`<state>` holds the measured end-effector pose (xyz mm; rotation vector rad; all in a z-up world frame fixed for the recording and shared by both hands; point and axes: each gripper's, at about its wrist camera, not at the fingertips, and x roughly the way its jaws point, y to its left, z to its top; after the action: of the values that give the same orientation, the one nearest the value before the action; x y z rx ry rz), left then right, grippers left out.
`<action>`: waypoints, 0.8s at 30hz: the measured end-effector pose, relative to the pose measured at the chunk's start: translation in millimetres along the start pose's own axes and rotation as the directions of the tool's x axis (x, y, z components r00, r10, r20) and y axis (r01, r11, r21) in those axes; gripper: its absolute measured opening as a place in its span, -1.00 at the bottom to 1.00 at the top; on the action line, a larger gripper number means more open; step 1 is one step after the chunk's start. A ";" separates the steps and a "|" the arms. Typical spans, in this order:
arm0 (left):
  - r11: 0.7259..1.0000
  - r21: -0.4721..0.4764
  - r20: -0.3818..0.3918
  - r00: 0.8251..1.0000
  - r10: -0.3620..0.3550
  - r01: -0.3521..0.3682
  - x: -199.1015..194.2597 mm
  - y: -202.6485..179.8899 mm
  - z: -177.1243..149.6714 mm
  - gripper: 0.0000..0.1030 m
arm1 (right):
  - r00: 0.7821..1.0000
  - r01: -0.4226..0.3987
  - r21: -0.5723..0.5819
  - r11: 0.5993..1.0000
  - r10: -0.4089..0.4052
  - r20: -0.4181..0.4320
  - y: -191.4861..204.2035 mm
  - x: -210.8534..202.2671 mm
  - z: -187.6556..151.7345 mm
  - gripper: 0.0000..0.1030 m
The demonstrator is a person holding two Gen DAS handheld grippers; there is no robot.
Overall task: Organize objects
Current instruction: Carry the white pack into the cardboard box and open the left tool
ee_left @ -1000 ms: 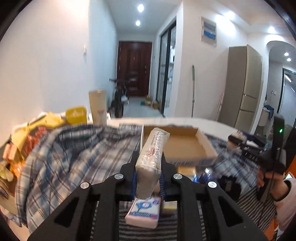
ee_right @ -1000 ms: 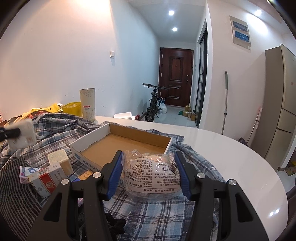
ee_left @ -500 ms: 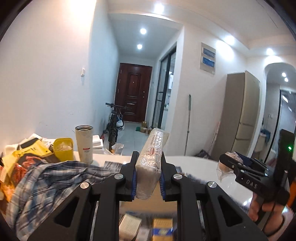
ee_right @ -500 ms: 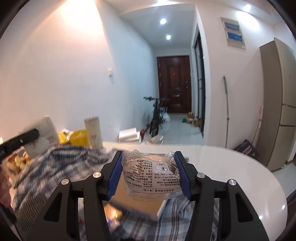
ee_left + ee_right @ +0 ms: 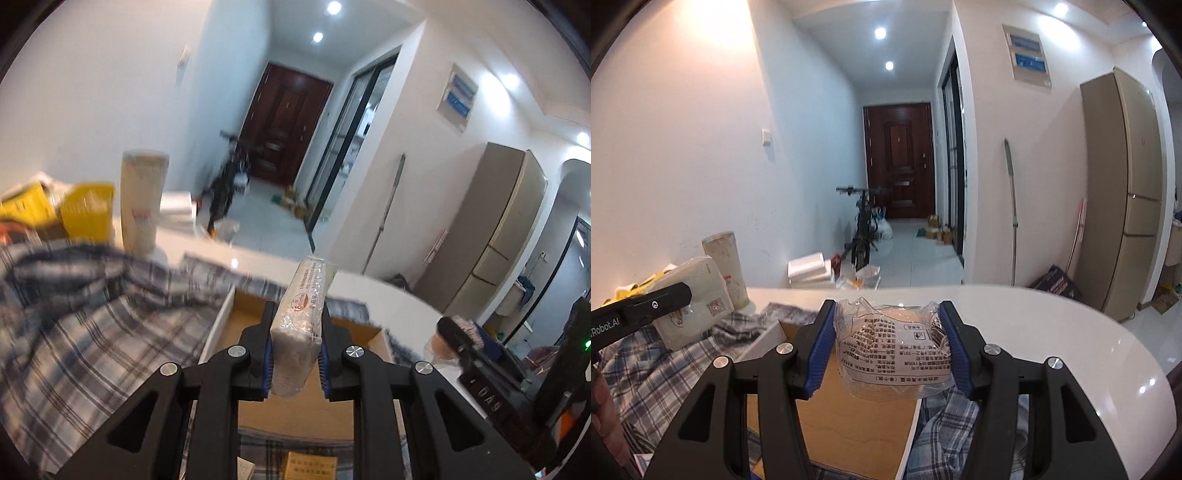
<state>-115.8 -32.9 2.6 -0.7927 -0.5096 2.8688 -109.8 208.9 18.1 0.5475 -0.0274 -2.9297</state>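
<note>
My left gripper (image 5: 294,354) is shut on a wrapped pale block pack (image 5: 303,317) and holds it above the open cardboard box (image 5: 240,332). My right gripper (image 5: 892,354) is shut on a clear plastic packet with printed text (image 5: 894,350), held above the same box (image 5: 857,424). The left gripper and its pack also show at the left of the right wrist view (image 5: 690,299). The right gripper shows at the right of the left wrist view (image 5: 465,343).
A plaid cloth (image 5: 92,317) covers the white table (image 5: 1052,332). A tall cup (image 5: 144,206) and yellow items (image 5: 85,214) stand at the back left. Small boxes (image 5: 312,467) lie in front of the cardboard box.
Both grippers, raised half a second ago, have come back down and forward over the cardboard box, each still holding its item.
</note>
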 end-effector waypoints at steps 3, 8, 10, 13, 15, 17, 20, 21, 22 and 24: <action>1.000 0.022 -0.077 0.997 0.012 -0.010 22.1 3.8 -12.6 -0.60 | 0.999 0.005 0.002 1.000 -0.005 -0.046 -7.1 13.4 -8.7 0.05; 1.000 -0.021 -0.142 0.990 -0.010 0.007 39.6 7.8 -29.8 -0.60 | 0.996 0.008 0.010 1.000 -0.007 -0.091 -15.1 24.1 -16.2 0.05; 1.000 -0.023 -0.147 0.989 0.000 -0.003 44.0 6.2 -34.5 -0.60 | 0.994 0.002 0.016 1.000 0.000 -0.107 -16.0 25.6 -18.2 0.05; 0.999 -0.036 -0.168 0.986 -0.005 -0.001 47.5 6.1 -38.9 -0.60 | 0.993 0.004 0.003 1.000 -0.003 -0.118 -12.1 28.1 -20.1 0.05; 0.999 -0.043 -0.184 0.983 -0.004 -0.004 49.9 7.3 -40.7 -0.60 | 0.992 0.005 -0.012 1.000 -0.006 -0.124 -9.8 29.3 -22.8 0.05; 0.999 -0.042 -0.191 0.982 -0.002 -0.006 51.3 9.0 -41.5 -0.60 | 0.992 0.002 -0.019 1.000 -0.005 -0.129 -8.1 30.0 -23.9 0.05; 0.999 -0.023 -0.180 0.983 0.022 -0.027 49.9 7.0 -41.1 -0.60 | 0.991 -0.003 -0.020 1.000 0.000 -0.136 -8.3 29.9 -24.7 0.05; 0.999 -0.018 -0.181 0.983 0.029 -0.033 50.2 6.5 -41.3 -0.60 | 0.991 -0.003 -0.019 1.000 0.001 -0.137 -8.6 30.0 -24.7 0.05; 0.999 -0.022 -0.185 0.982 0.028 -0.032 50.9 7.5 -41.0 -0.60 | 0.990 -0.002 -0.019 1.000 0.000 -0.138 -9.2 29.7 -25.1 0.05; 0.999 -0.039 -0.194 0.981 0.017 -0.025 51.5 9.9 -41.3 -0.60 | 0.990 -0.002 -0.017 1.000 -0.001 -0.141 -9.8 30.7 -25.2 0.05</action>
<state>-138.8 -19.8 -58.7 -1.0758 -0.5403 2.7677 -130.4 214.0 -16.8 0.7507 0.0139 -2.8797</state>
